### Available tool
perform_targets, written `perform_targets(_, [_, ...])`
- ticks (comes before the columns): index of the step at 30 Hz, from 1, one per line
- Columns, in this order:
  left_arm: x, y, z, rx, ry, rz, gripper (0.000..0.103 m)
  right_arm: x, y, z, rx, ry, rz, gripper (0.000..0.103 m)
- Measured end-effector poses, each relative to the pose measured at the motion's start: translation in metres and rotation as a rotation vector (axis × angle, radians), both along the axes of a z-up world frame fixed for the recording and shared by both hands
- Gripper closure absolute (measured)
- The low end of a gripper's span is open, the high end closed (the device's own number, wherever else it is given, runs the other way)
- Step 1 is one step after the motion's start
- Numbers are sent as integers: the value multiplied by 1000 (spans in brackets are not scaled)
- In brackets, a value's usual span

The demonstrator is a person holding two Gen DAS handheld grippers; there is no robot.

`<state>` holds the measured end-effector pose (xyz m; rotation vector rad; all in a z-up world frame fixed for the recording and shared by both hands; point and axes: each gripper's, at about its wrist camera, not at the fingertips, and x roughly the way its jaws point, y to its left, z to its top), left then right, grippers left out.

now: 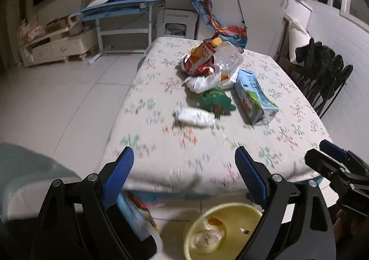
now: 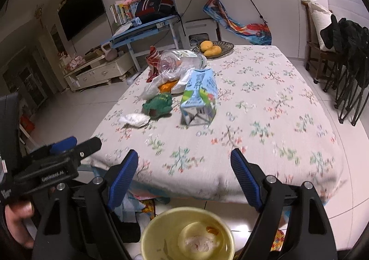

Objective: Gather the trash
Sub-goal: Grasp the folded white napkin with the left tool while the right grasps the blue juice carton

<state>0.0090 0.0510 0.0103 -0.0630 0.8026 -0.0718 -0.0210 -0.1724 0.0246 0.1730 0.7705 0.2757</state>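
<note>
**Trash heaped mid-table, bin on the floor below the near edge**

The trash lies in one loose cluster on the floral tablecloth [image 2: 265,103], toward the table's left side as the right wrist camera sees it. Counted there: one blue-and-white milk carton [image 2: 200,96] lying on its side, nearest the right of the heap; one clear plastic bottle [image 2: 180,60] on its side at the back; one red-and-orange snack wrapper [image 2: 153,61] behind it; one white plastic bag [image 2: 152,88] with something orange tucked in its folds; one green crumpled piece [image 2: 159,104] in front of the bag; and one crumpled white tissue [image 2: 135,119], lying apart from the rest and closest to the near edge. The carton touches or nearly touches the bag and the green piece; which cannot be told.

One yellow bin [image 2: 147,234] stands on the floor just below the table's near edge, with pale crumpled waste and an orange scrap already inside.

The left gripper [image 1: 184,163] and the right gripper [image 2: 184,163] each hang over the near table edge, jaws spread wide with nothing between them, both well short of the heap. Bare cloth lies between them and the tissue.

Further out: one woven basket [image 2: 224,46] holding yellow fruit at the far edge, one blue desk [image 2: 147,27] piled with books and a bag, and dark folding chairs [image 2: 350,80] at the right.
</note>
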Motion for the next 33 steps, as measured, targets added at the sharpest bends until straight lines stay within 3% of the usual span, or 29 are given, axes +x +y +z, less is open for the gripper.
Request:
perform_targets(12, [84,-2,-16,54,56,-10,17,62,9,-7,-1,25,22,21])
perform_targets(25, [110,-28,-38,79,75,-107,17,101,17,-23,-45,46,-3,20])
perform_targets(33, [116,-31,-46,42,121,-155,50,108,13,-27,-43,65,-21,21])
